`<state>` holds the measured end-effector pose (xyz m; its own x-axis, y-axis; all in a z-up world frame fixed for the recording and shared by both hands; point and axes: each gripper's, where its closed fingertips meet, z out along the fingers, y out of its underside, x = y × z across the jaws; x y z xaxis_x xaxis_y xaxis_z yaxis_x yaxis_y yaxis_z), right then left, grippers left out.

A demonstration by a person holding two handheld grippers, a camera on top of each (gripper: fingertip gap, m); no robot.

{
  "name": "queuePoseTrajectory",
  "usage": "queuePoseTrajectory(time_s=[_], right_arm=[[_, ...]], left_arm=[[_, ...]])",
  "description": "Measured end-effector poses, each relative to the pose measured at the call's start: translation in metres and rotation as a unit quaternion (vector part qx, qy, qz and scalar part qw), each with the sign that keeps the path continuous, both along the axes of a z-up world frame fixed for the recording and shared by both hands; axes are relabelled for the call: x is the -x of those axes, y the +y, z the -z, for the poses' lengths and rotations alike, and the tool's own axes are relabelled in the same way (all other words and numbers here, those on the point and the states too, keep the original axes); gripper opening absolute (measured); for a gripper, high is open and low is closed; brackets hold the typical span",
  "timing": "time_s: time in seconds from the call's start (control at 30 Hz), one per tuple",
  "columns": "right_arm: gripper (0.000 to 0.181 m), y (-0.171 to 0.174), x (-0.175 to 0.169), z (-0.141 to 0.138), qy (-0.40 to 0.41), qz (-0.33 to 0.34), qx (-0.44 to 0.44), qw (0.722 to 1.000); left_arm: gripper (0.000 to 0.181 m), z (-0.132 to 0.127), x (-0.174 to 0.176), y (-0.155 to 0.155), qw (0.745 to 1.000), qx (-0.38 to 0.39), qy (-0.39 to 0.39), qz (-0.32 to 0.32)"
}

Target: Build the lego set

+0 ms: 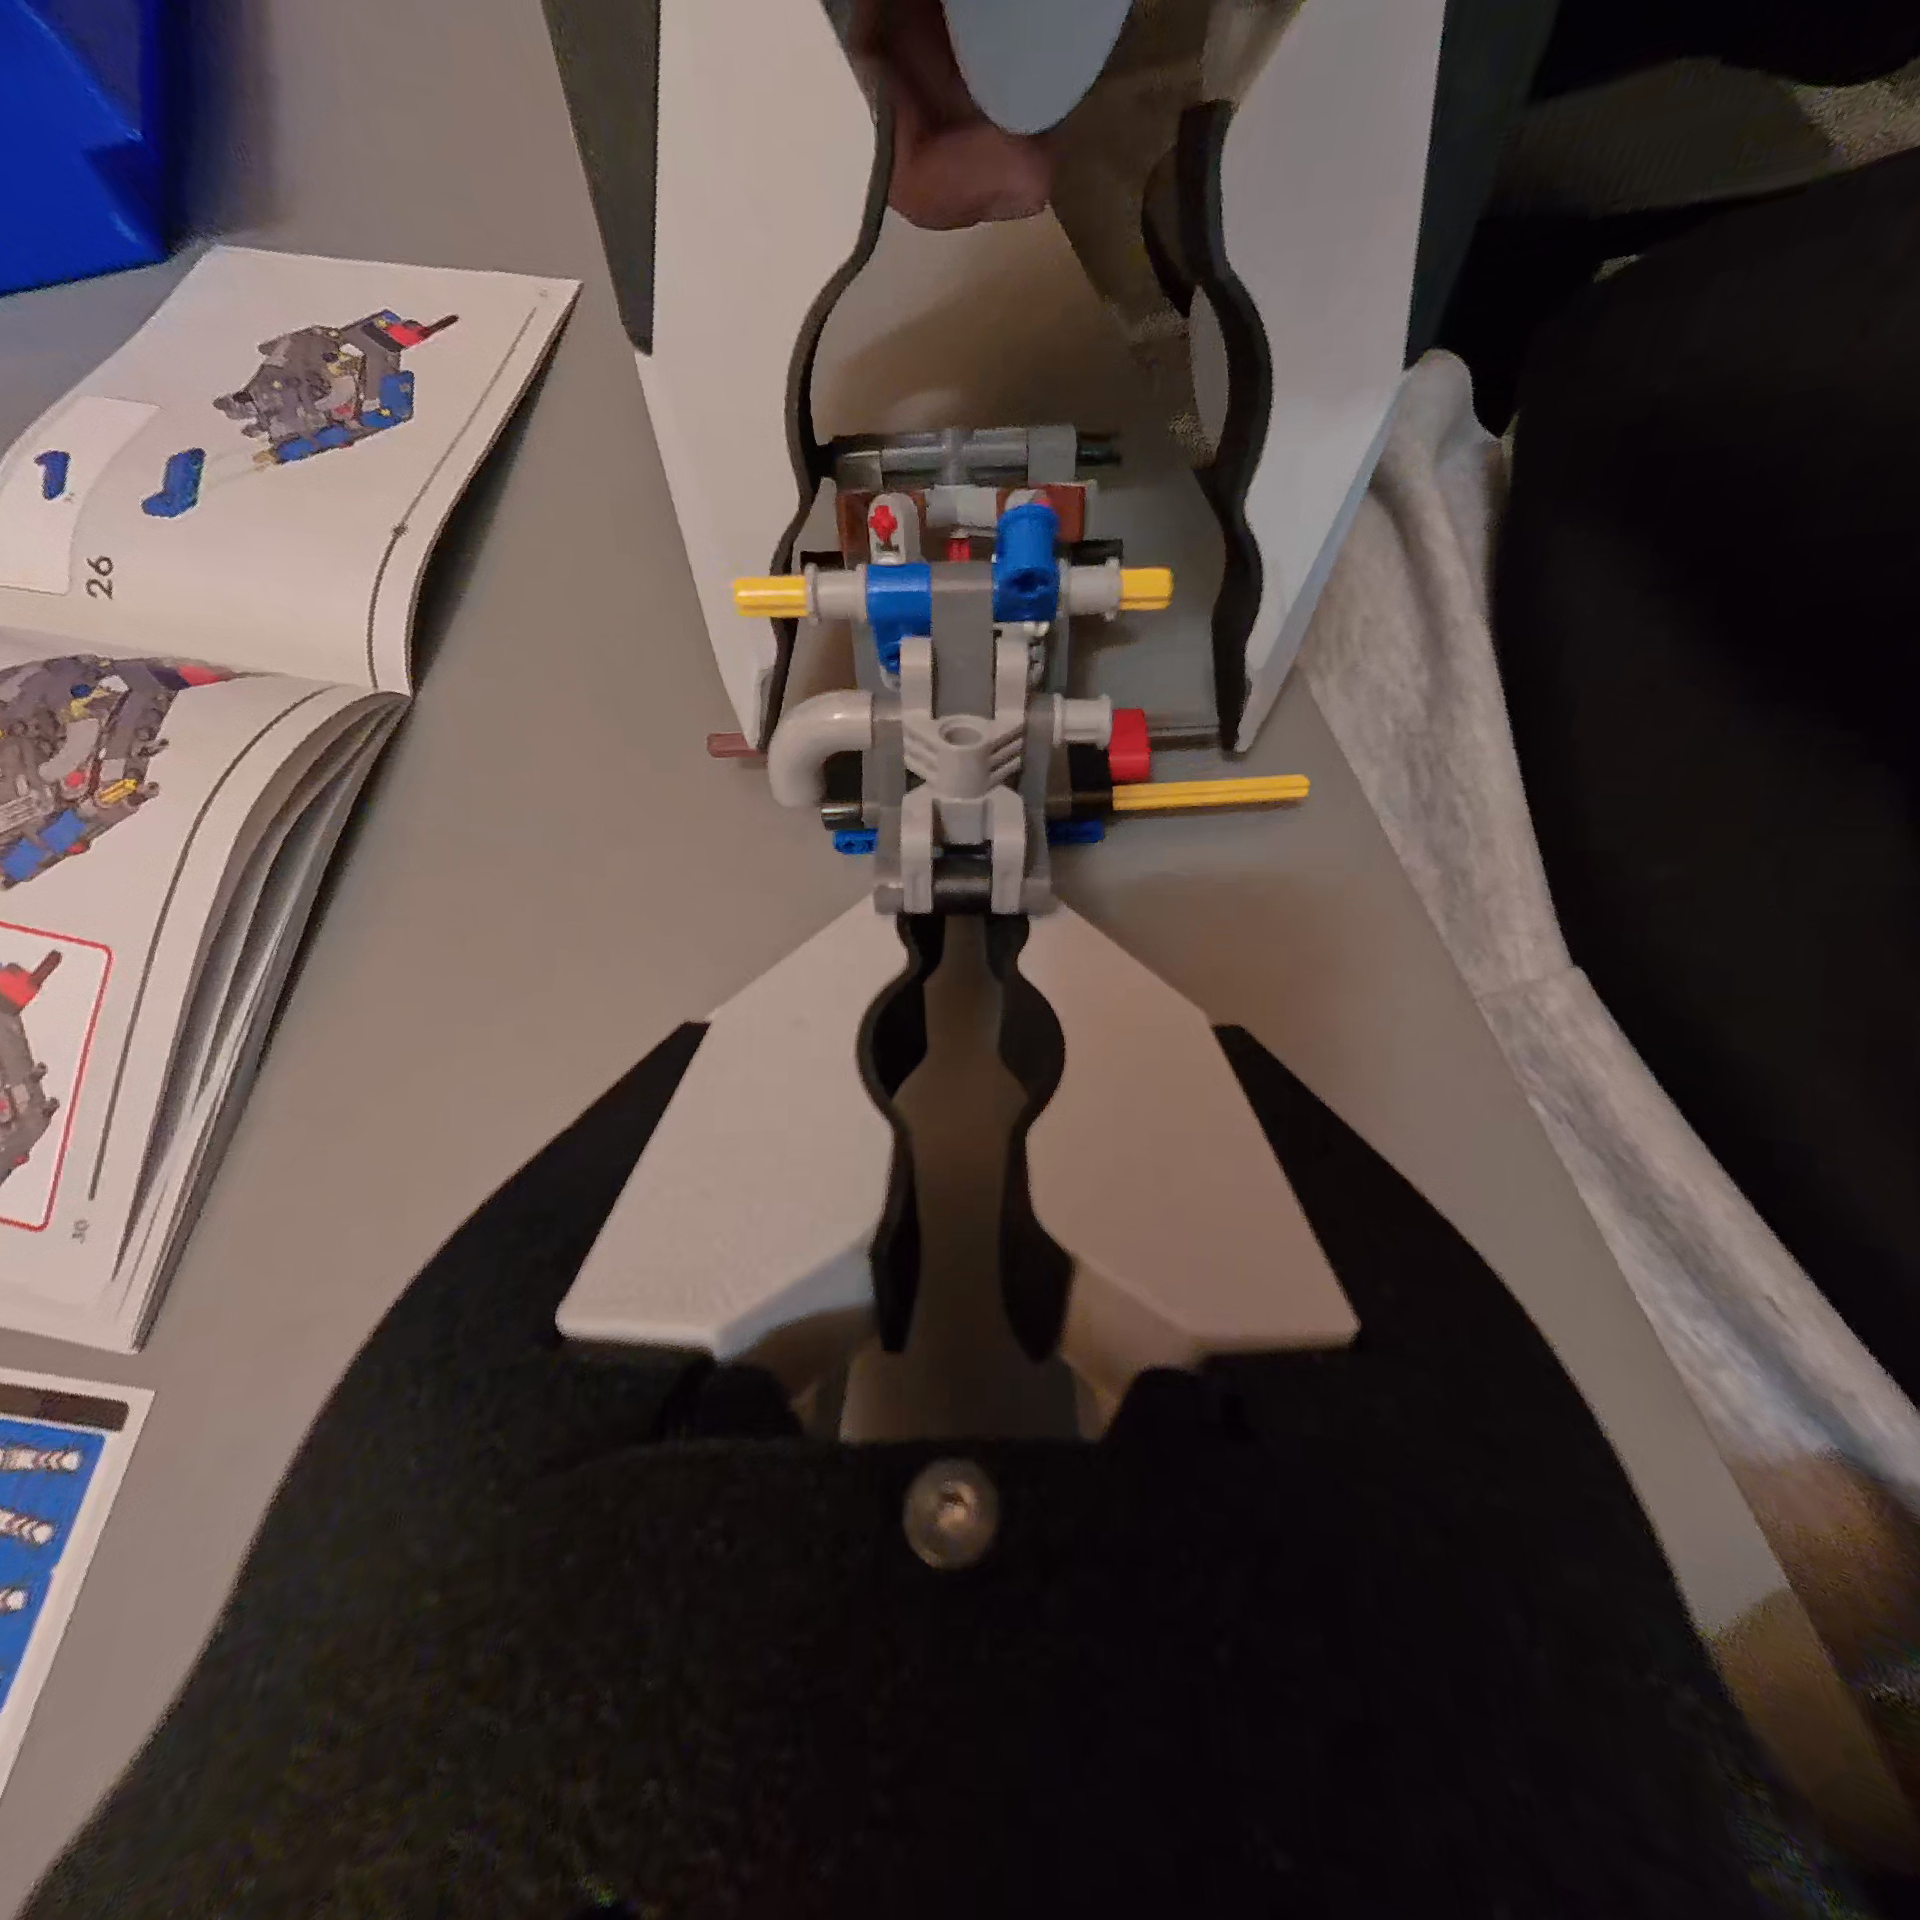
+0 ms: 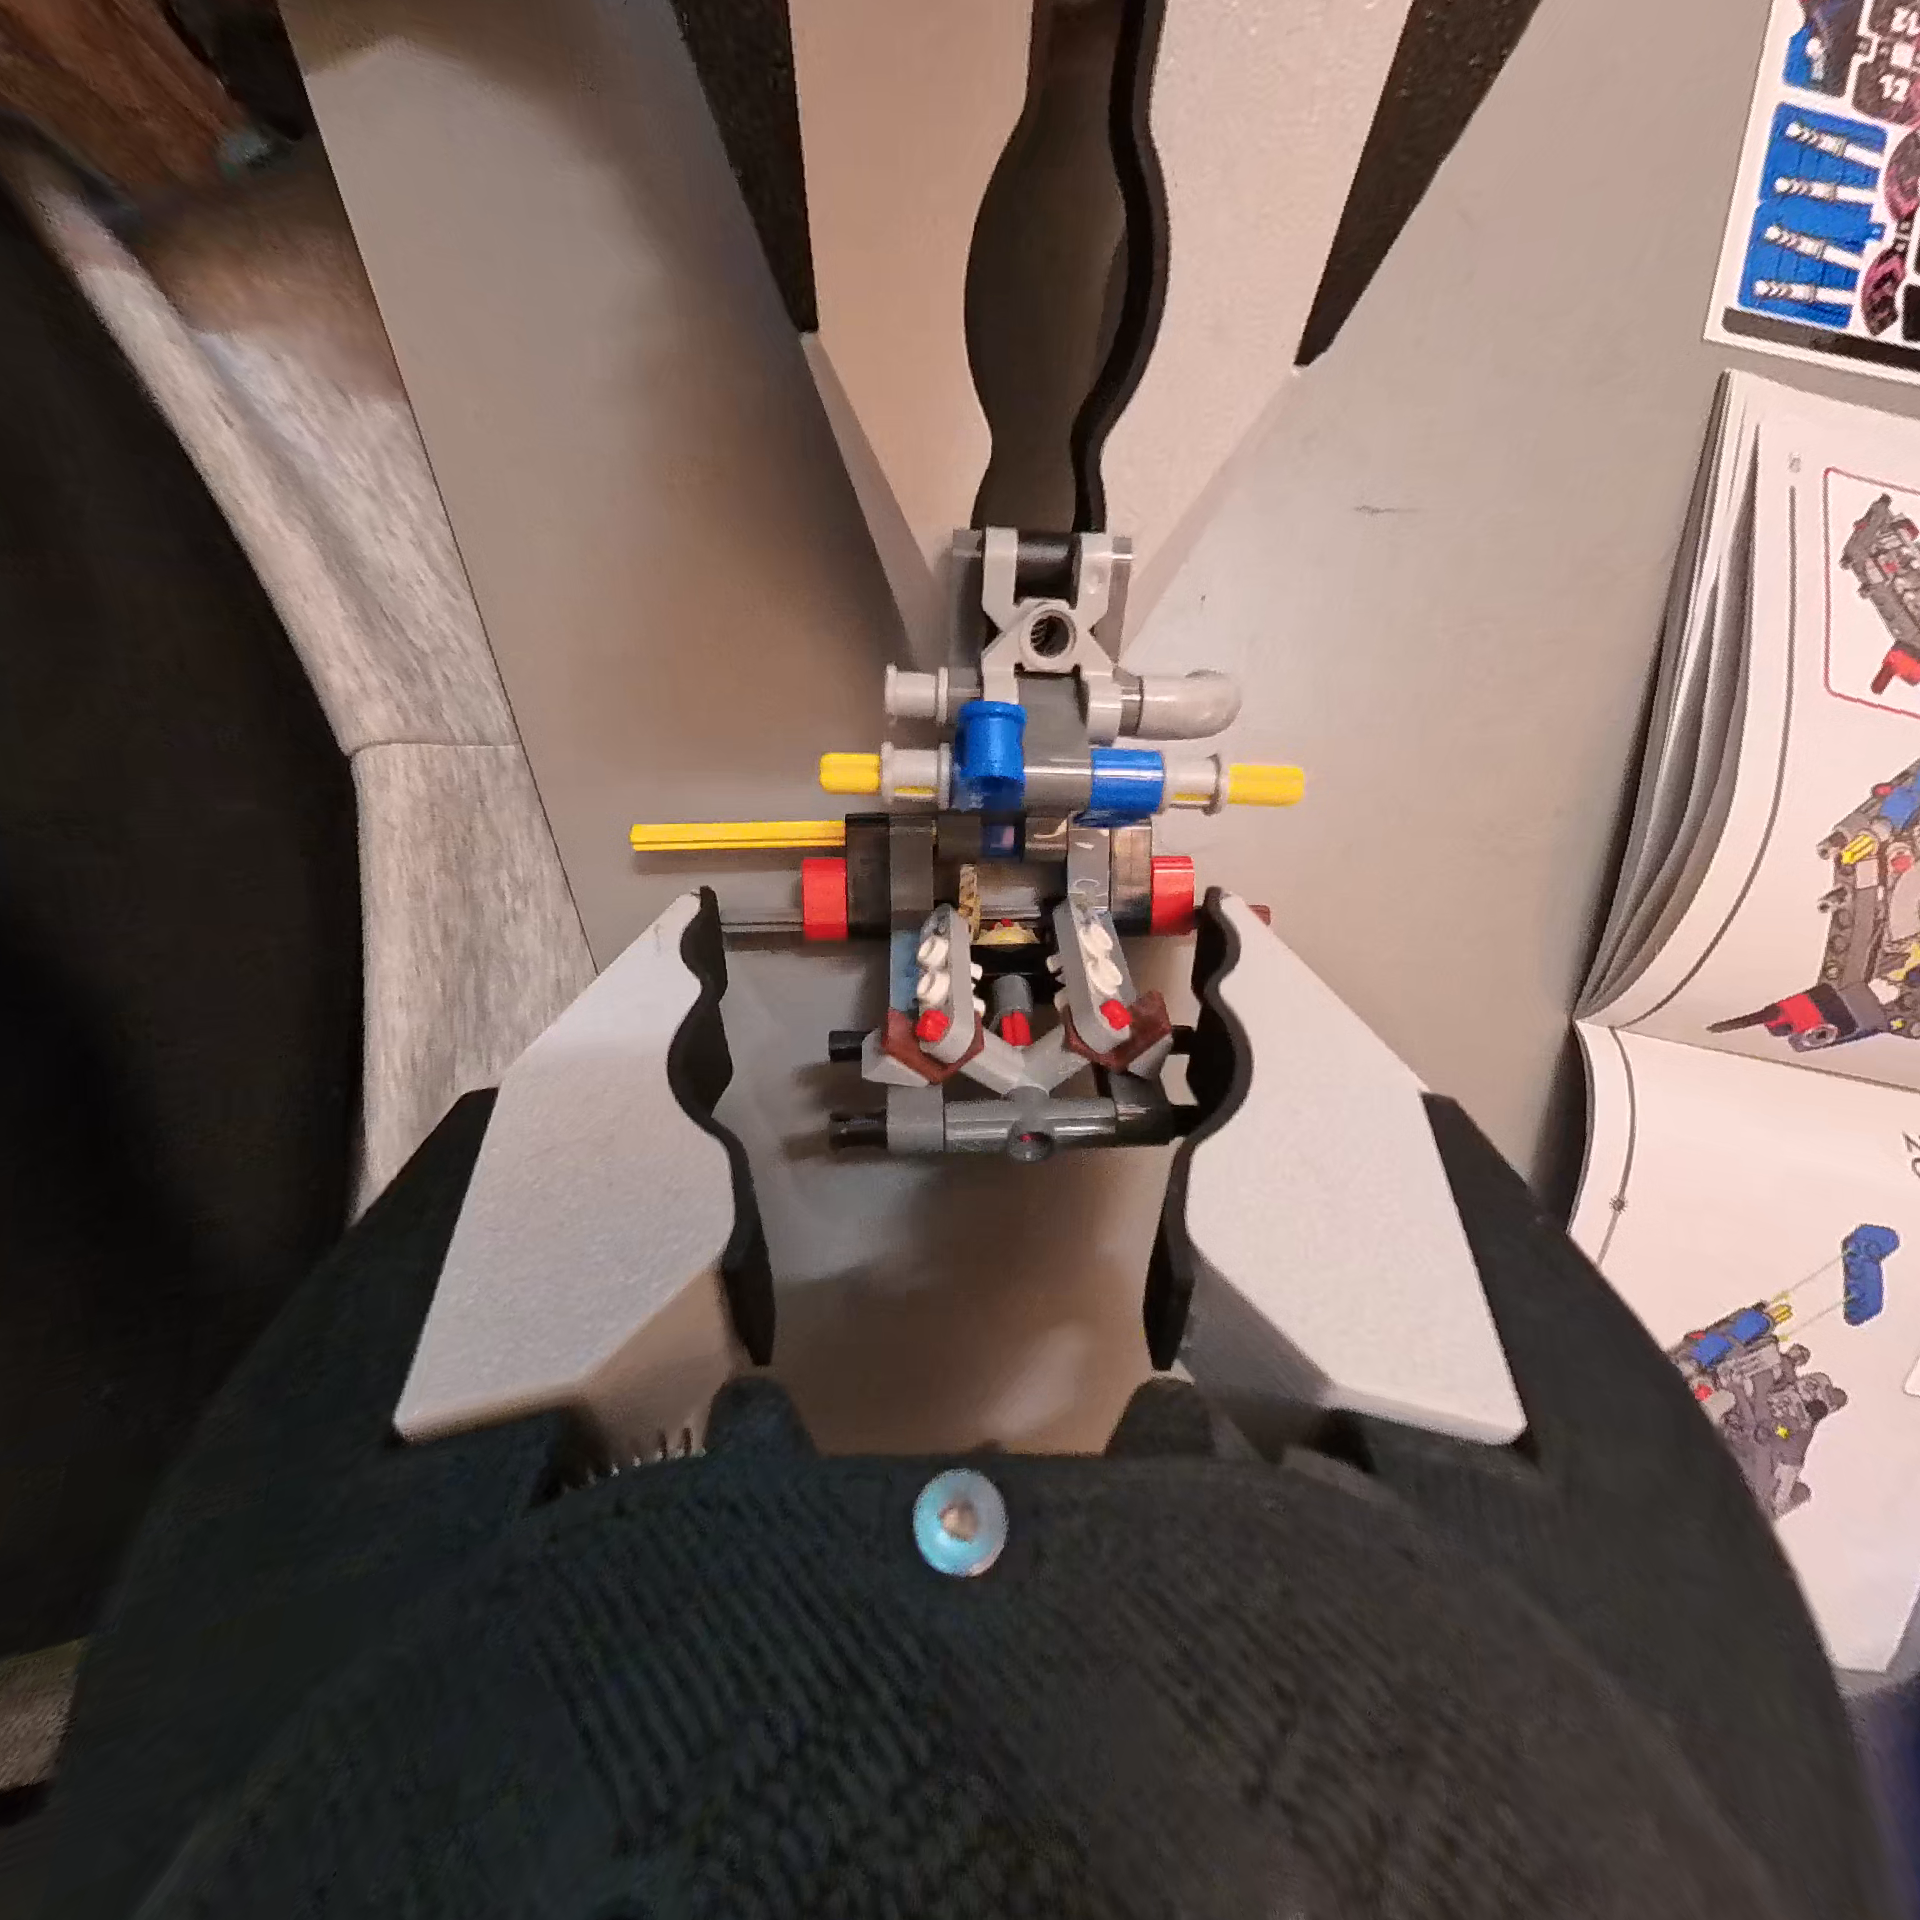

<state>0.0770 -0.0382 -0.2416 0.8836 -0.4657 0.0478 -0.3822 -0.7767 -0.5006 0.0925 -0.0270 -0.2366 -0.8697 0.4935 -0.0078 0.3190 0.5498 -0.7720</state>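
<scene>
Two grippers share one lego model (image 1: 961,707).
Left gripper (image 1: 961,925) pinches its grey end at frame centre; right gripper (image 2: 956,935) is spread around the other end.

A grey table (image 1: 499,831) carries a blue bin (image 1: 73,135) at its far corner, while grey fabric (image 1: 1507,935) drapes along its edge beside a dark garment (image 1: 1745,623).

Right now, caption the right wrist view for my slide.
Open right gripper straddles the lego assembly; left gripper clamps its far end, instruction booklet alongside.
</scene>
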Motion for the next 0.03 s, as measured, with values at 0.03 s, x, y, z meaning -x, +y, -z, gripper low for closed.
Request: queuePoseTrajectory(time_s=[0.03], right_arm=[[0.090, 0.0004, -0.0004, 0.0001, -0.001, 0.001, -0.003, 1.000]], left_arm=[[0.004, 0.0001, -0.0004, -0.0003, 1.000, -0.002, 0.000, -0.001]])
